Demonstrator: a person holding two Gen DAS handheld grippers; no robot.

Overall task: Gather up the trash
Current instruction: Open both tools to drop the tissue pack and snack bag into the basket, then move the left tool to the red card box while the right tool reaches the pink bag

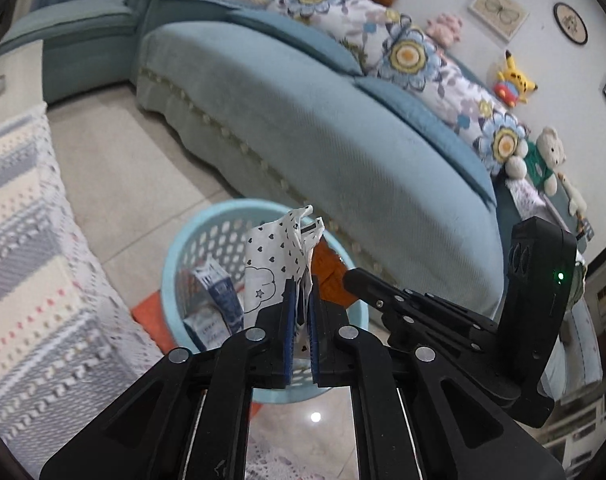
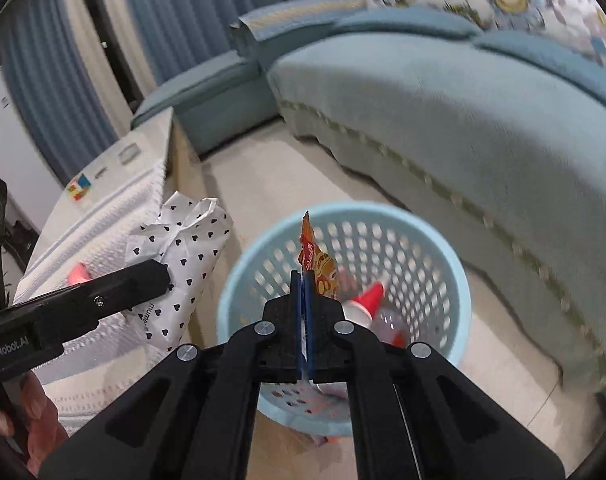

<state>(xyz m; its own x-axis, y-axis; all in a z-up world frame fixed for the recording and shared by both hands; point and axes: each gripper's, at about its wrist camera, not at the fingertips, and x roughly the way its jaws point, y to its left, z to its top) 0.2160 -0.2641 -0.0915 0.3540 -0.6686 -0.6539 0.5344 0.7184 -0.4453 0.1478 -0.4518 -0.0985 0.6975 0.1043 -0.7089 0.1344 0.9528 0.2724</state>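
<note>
left gripper [image 1: 301, 292] clamped on the heart-print paper bag [image 1: 277, 256], pokes up long-ways | right gripper [image 2: 305, 292] pinched shut on an orange wrapper [image 2: 317, 264] | blue basket [image 2: 459, 276] sits right below both, right one looks more centred tbh

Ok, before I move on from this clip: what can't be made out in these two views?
- Basket floor: both views, gripper bodies cover its near side.
- Orange wrapper: its print is too blurred to read in the right wrist view; the right gripper mostly hides it in the left.
- Heart-print paper: its lower end, left wrist view, sits behind the left gripper.
- Sofa: smeared, right wrist view.
</note>
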